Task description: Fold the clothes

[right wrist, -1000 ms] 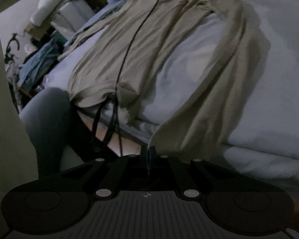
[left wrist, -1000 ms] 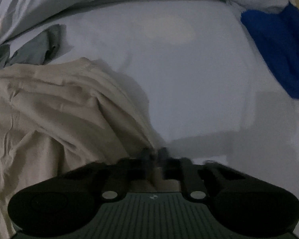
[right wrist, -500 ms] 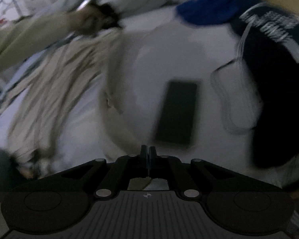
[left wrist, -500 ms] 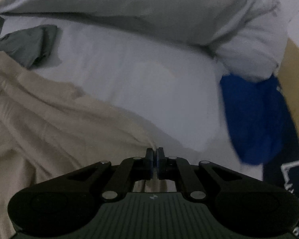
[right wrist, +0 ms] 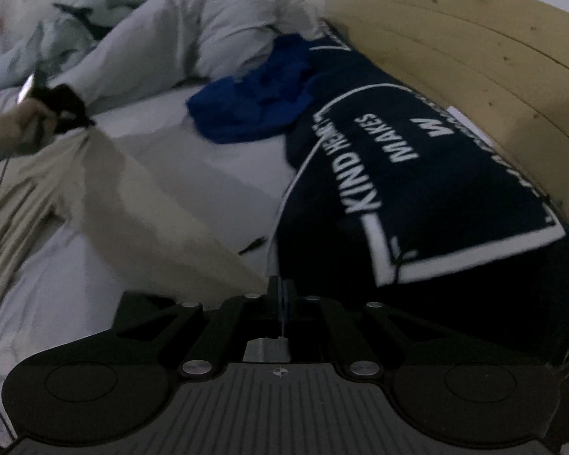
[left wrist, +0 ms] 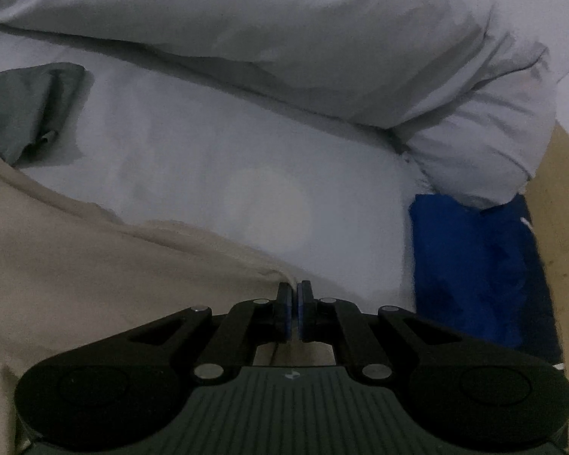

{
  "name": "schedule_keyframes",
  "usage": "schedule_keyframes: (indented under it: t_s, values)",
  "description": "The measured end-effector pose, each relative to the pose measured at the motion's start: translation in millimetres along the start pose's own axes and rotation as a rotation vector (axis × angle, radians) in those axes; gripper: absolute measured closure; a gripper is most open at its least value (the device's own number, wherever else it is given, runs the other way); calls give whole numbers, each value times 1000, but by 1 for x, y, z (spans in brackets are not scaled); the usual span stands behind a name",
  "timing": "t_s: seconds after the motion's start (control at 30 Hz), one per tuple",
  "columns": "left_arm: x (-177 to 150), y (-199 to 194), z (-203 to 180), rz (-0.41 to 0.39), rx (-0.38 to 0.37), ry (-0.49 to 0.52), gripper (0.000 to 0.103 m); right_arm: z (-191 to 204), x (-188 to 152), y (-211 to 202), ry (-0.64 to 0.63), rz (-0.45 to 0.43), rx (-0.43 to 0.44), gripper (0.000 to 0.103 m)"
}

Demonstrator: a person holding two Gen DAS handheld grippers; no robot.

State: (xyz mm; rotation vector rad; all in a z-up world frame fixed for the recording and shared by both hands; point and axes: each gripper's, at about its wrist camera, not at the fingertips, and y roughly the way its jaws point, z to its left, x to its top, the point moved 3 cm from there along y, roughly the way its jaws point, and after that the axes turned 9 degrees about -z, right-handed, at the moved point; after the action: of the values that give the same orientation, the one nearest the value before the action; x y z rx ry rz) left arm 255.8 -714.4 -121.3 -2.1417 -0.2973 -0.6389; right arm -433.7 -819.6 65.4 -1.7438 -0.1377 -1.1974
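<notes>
Left wrist view, nine o'clock side: a grey garment (left wrist: 26,110) crumpled on the white bed sheet (left wrist: 216,174), just beyond the edge of the beige garment (left wrist: 95,273). Spread from nine o'clock down toward six, that beige cloth, with one corner drawn into the left gripper (left wrist: 294,303), jaws clenched on the fabric. At twelve o'clock, a bulky pale duvet (left wrist: 284,38) lying across the bed. At three o'clock, a bright blue garment (left wrist: 470,265) against the wooden bed frame (left wrist: 565,227).

Right wrist view, ten o'clock: the left gripper (right wrist: 62,112) seen from afar, gripping a bunched end of the beige garment (right wrist: 132,197). Stretched from there diagonally down to six o'clock, the cloth taut above the sheet (right wrist: 227,174) and ending in the right gripper (right wrist: 280,295), jaws clamped on its edge. At twelve o'clock, the blue garment (right wrist: 254,106) heaped near the duvet (right wrist: 216,30). From one to four o'clock, a dark navy textile (right wrist: 455,197) with white lettering, lying along the wooden headboard (right wrist: 493,60).
</notes>
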Motion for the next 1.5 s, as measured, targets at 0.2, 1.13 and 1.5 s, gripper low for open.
schedule_keyframes:
  t_s: [0.2,1.13,1.5]
  values:
    - [-13,16,6,12,37,63,97,-18,7,14,-8,32,-70,102]
    - [-363,-222,-184,44,-818,1485,50,8,-116,-94,443,-152,-183,48]
    - [-436,-185,-201,184,-750,1510,99,1,-152,-98,521,-141,-133,48]
